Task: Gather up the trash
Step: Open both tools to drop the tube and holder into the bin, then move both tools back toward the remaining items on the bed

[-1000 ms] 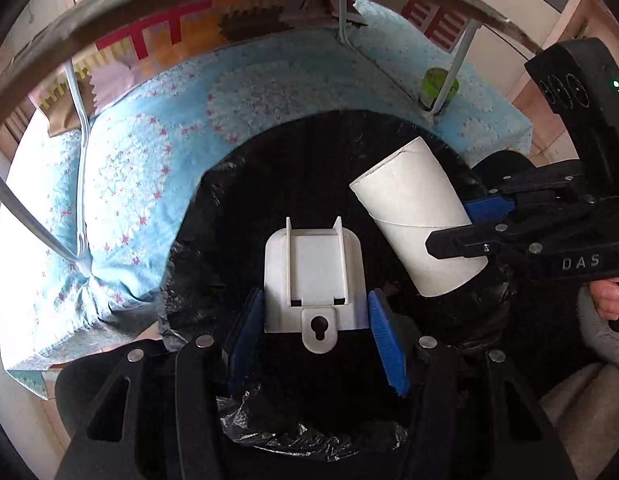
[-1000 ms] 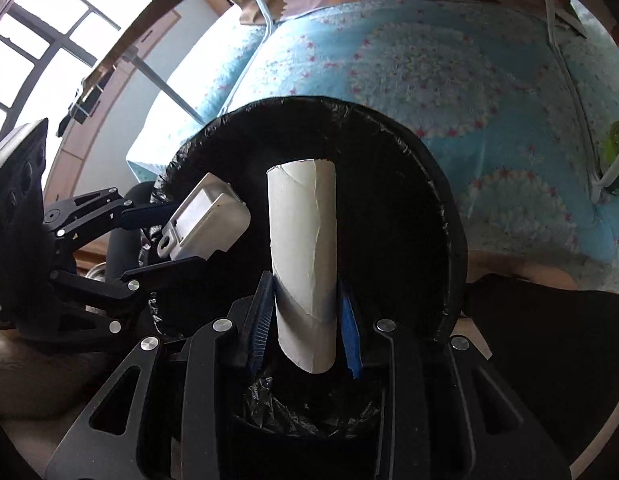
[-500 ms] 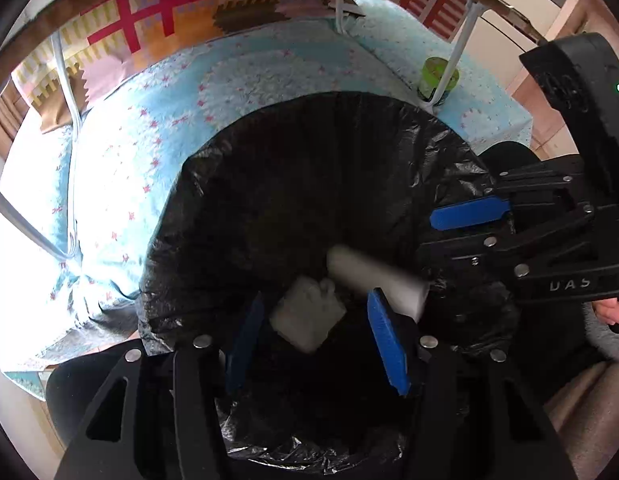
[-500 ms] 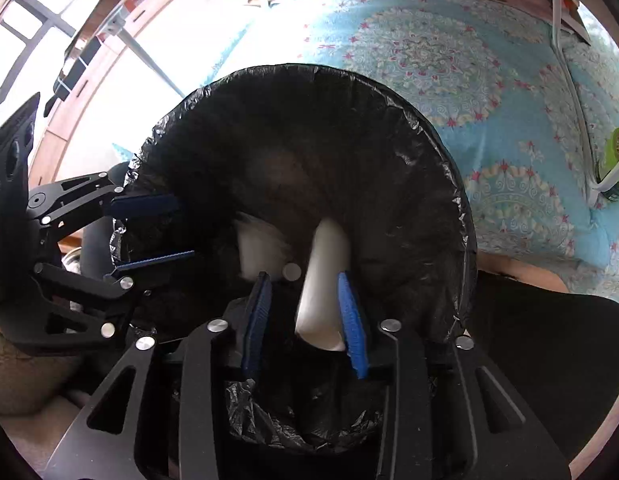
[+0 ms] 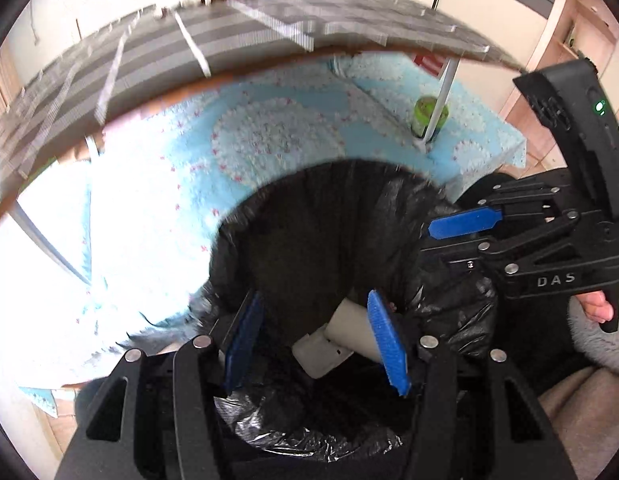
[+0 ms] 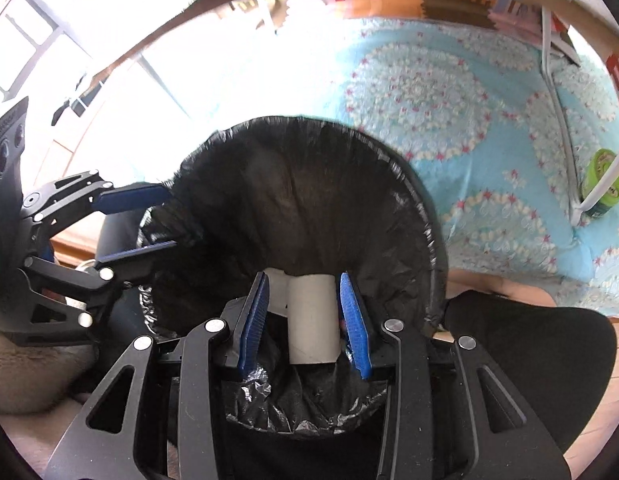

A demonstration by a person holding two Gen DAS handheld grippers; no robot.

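1. A second ago the left gripper [image 5: 317, 336] pinched a white moulded-plastic bracket [image 5: 319, 354] and the right gripper [image 6: 305, 316] pinched a pale cardboard tube [image 6: 312, 320]. Both pieces have since dropped and now lie below the fingertips, inside the black plastic-lined trash bin [image 6: 409, 184].
2. The left gripper's jaws stand spread with nothing between the pads; the bracket lies beneath them, resting against the tube [image 5: 355, 330].
3. The right gripper's jaws have just been opening. The tube appears between the blue pads but sits lower, in the bag, with gaps on both sides, so nothing is pinched.
4. Handling, as a judgement: the tube looks light and crushable, best taken across its middle with a gentle squeeze; the bracket looks light, stiff and smooth, best gripped across its flat body.
5. A green round tin [image 6: 603, 184] stands well ahead of the right gripper on the light-blue patterned mat [image 6: 449, 88].
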